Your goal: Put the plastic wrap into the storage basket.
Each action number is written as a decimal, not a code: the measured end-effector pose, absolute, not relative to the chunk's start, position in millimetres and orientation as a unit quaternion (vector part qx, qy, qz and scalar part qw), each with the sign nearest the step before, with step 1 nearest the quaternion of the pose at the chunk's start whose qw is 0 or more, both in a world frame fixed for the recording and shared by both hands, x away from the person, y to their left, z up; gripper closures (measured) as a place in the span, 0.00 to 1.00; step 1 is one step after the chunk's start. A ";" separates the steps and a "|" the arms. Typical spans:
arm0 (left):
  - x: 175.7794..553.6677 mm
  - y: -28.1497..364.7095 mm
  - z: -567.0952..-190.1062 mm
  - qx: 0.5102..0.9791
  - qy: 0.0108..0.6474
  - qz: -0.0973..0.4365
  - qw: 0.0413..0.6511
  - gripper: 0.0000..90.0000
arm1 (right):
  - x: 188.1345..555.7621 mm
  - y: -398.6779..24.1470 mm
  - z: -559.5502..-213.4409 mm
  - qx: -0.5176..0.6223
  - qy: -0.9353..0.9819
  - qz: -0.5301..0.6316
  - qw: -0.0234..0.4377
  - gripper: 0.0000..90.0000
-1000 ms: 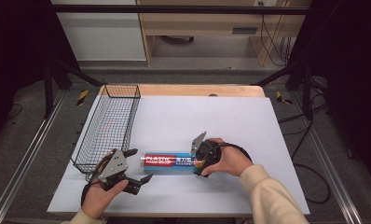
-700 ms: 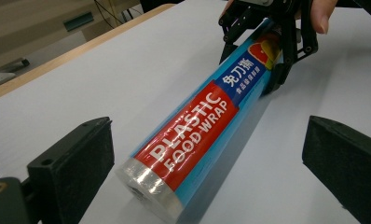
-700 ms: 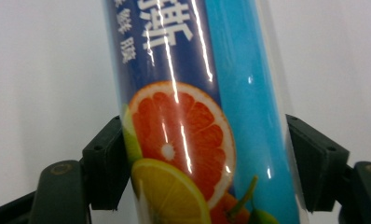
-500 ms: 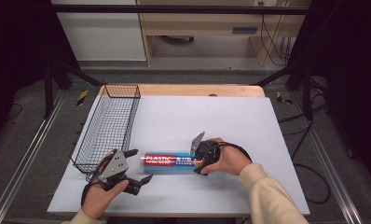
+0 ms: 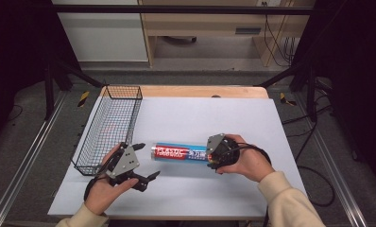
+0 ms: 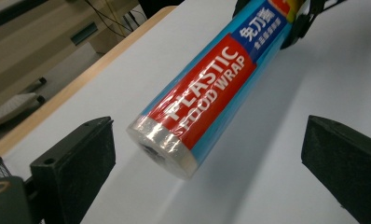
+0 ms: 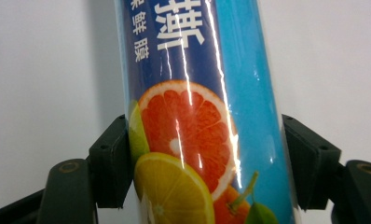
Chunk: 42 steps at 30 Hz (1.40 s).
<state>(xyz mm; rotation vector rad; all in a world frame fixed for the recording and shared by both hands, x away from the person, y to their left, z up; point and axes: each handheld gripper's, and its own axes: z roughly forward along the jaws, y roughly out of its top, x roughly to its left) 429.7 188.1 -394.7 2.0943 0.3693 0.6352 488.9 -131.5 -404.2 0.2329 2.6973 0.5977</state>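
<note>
My right tool (image 5: 213, 153) is clenched on the plastic wrap roll (image 5: 180, 152), its two black jaws pressing either side of the end printed with orange and lemon slices (image 7: 183, 140). In the right gripper view that end of the roll rises straight up between the jaws, with white characters on dark blue above the fruit. The roll stretches to my left from the right tool over the white tabletop (image 5: 214, 118), near the front and about midway across; I cannot tell whether it rests on the surface or is held just off it. My left tool (image 5: 143, 161) is released, jaws spread wide, and sits just short of the roll's free end. In the left gripper view that clear-wrapped end (image 6: 162, 149) points toward the camera between the two spread jaws without touching either, and the red band reads PLASTIC FOOD WRAP. My left hand (image 5: 103, 187) holds its tool close to the front edge of the tabletop. A black wire basket (image 5: 111, 127) stands along the left side of the tabletop, its near corner just beside my left tool.
</note>
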 end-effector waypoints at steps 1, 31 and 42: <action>433.5 183.3 -389.7 0.848 0.141 0.258 0.440 0.03 | 488.0 -134.4 -399.8 0.084 0.955 0.210 0.192 0.32; 472.4 86.0 -360.6 0.913 0.013 0.279 0.297 0.17 | 470.6 -122.6 -335.1 0.027 0.956 0.161 0.243 0.33; 472.5 86.0 -362.4 0.929 0.015 0.261 0.261 0.30 | 465.1 -110.3 -332.1 0.011 0.954 0.163 0.251 0.33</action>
